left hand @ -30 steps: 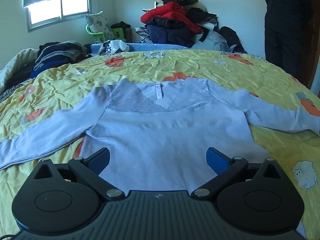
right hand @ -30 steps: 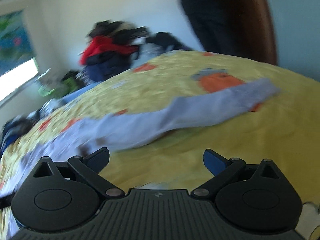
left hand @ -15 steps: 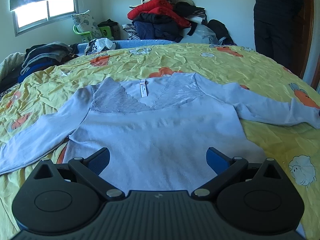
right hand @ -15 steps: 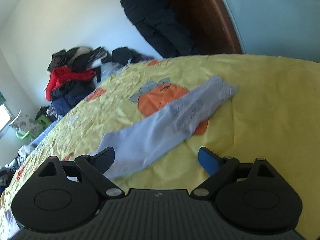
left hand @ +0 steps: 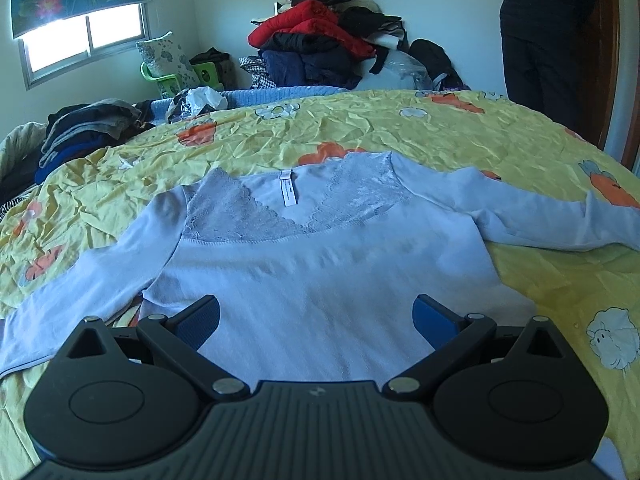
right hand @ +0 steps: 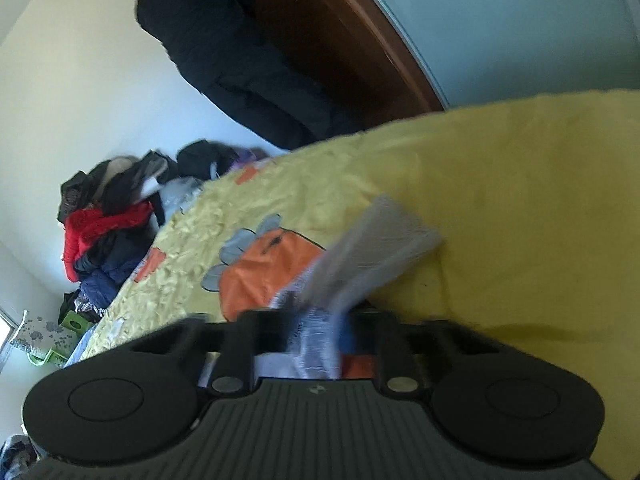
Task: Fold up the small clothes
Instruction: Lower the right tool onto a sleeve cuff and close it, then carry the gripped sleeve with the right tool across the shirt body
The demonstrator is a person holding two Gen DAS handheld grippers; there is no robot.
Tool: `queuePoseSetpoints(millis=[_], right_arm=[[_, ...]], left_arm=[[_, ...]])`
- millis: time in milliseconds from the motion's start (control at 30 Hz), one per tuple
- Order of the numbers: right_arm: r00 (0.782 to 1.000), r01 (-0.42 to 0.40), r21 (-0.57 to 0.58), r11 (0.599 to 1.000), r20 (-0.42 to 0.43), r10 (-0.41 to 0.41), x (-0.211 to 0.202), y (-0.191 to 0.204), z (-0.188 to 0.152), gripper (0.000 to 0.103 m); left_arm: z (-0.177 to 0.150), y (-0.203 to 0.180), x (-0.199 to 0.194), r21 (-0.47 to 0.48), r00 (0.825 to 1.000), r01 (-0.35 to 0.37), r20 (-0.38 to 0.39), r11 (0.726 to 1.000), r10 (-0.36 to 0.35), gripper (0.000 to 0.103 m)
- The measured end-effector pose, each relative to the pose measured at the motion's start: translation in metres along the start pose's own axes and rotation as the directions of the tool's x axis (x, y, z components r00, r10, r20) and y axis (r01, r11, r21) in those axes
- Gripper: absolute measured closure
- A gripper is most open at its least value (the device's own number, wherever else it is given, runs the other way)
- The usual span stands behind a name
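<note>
A light blue long-sleeved top (left hand: 320, 264) with a lace yoke lies spread flat, neck away from me, on the yellow printed bedsheet (left hand: 360, 136). My left gripper (left hand: 316, 312) hovers open over the top's lower body with nothing between its fingers. In the right wrist view, the top's right sleeve (right hand: 372, 248) runs across an orange carrot print toward its cuff. My right gripper (right hand: 316, 336) is rolled to one side and its jaws are closing, with the sleeve fabric pinched between them. The picture there is blurred.
A heap of red and dark clothes (left hand: 320, 48) sits beyond the far bed edge. A stack of dark garments (left hand: 88, 128) lies at the left. A person in dark clothing (left hand: 552, 40) stands by the wooden door at the right. The bed drops off just past the cuff.
My right gripper travelled along the sleeve toward the cuff, rolled, sank lower and went from wide open to closed on the sleeve. The left gripper stayed open and hardly moved.
</note>
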State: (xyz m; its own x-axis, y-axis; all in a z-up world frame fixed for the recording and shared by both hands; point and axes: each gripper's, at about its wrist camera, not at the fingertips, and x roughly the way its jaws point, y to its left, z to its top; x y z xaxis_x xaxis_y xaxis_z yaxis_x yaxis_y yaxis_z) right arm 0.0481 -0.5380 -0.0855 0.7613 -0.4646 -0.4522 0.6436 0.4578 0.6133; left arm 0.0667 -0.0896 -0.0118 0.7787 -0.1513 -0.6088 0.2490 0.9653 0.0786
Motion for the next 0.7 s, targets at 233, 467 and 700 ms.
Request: queuePoseSetpoints(millis=[233,467,700], right_arm=[[0.997,-0.074,-0.022,0.997,0.013,0.075,-0.010,0.017,0.000,0.097],[0.966,-0.255,-0.074,0.964,-0.051,0.252,-0.028,0.071,-0.017,0.096],[0.931,-0.346,-0.052,0.937,-0.140,0.336,-0.030,0.117,-0.046,0.096]], left_arm=[[0.000,0.012,0.006,-0.017,0.999,-0.039,-0.006,0.999,0.038,0.000],[-0.002,0.029,0.009,-0.062,0.997,-0.075,-0.018,0.995,0.074,0.000],[-0.004,0.040,0.011,-0.073,0.994,-0.109,-0.024,0.991,0.107,0.000]])
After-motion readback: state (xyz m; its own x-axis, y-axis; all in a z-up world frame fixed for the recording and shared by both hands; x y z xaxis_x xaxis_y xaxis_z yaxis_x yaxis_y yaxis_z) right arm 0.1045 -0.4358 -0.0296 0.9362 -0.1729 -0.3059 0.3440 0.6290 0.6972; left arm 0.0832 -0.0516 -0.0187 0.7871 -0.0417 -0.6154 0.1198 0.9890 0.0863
